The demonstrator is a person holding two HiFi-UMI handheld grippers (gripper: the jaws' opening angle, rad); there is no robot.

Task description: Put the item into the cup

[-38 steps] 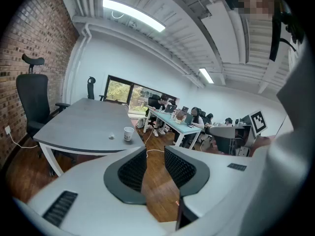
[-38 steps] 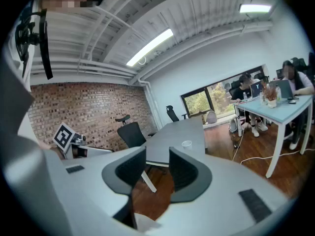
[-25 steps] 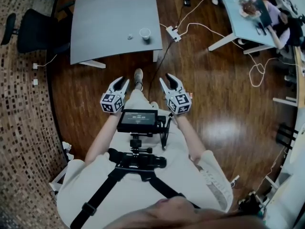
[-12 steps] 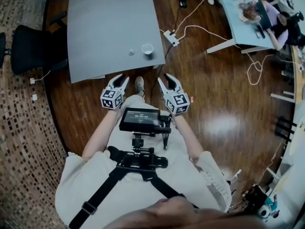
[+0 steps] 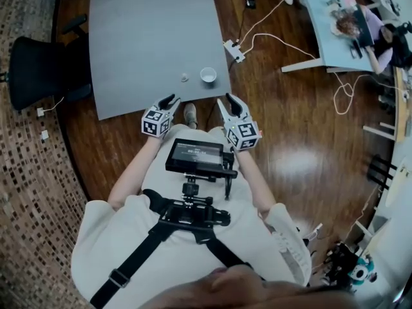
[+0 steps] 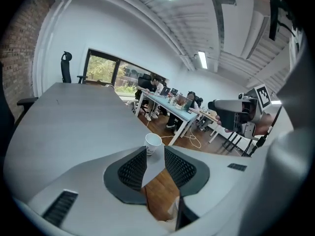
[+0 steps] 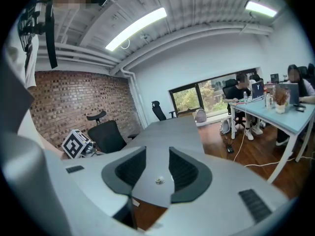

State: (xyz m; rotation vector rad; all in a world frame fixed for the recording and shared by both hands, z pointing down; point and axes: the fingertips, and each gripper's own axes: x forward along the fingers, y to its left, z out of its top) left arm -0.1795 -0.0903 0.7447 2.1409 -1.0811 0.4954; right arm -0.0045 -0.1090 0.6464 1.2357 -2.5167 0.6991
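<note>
A white paper cup [image 5: 208, 75] stands near the front right corner of the grey table [image 5: 148, 37]; the left gripper view shows the cup [image 6: 152, 142] just beyond its jaws. The item [image 5: 185, 77], a small pale lump, lies left of the cup and shows between the jaws as the item [image 7: 158, 180] in the right gripper view. My left gripper [image 5: 169, 100] and right gripper [image 5: 234, 100] hover short of the table's near edge, both open and empty.
A black office chair [image 5: 38, 69] stands left of the table. A power strip [image 5: 232, 49] and white cables lie on the wooden floor to the right. People sit at a light-blue desk [image 5: 328, 18] at the far right. My shoe [image 5: 189, 114] is below the table edge.
The table, cup and item have come closer over the last second as I walked up. Both grippers now reach almost to the table's near edge, still open.
</note>
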